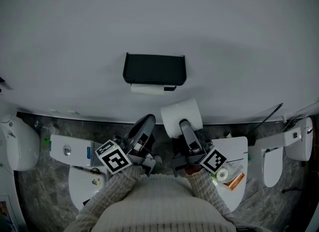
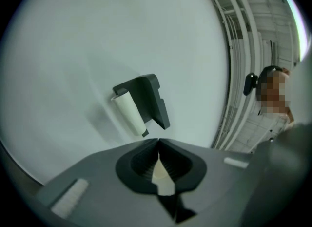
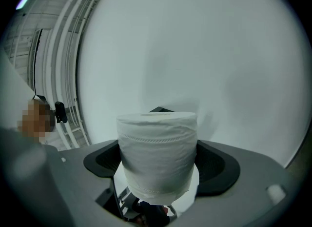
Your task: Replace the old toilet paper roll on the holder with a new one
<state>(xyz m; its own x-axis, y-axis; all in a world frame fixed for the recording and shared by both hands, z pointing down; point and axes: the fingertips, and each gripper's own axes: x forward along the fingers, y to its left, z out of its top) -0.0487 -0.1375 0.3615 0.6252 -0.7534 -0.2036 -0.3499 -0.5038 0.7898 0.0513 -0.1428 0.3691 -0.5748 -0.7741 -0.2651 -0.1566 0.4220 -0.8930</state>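
White wall filled most of the head view, with grey floor at the bottom. A black holder (image 1: 154, 69) hung on the wall, and the thin old roll (image 1: 148, 90) sat under its edge. Just below, the right gripper (image 1: 185, 126) squeezed the fat new roll (image 1: 180, 112). The left gripper (image 1: 148, 120) was closed tight and had nothing in it.

From the left gripper view, its two jaws touched each other. Past them, the holder had only the old roll in it.

From the right gripper view, the jaws pressed on both sides of the new roll, which stood up straight. It looked light and soft, so a hard squeeze could squash it. Holding it gently by its round sides seemed best. The old roll looked almost used up and very light.
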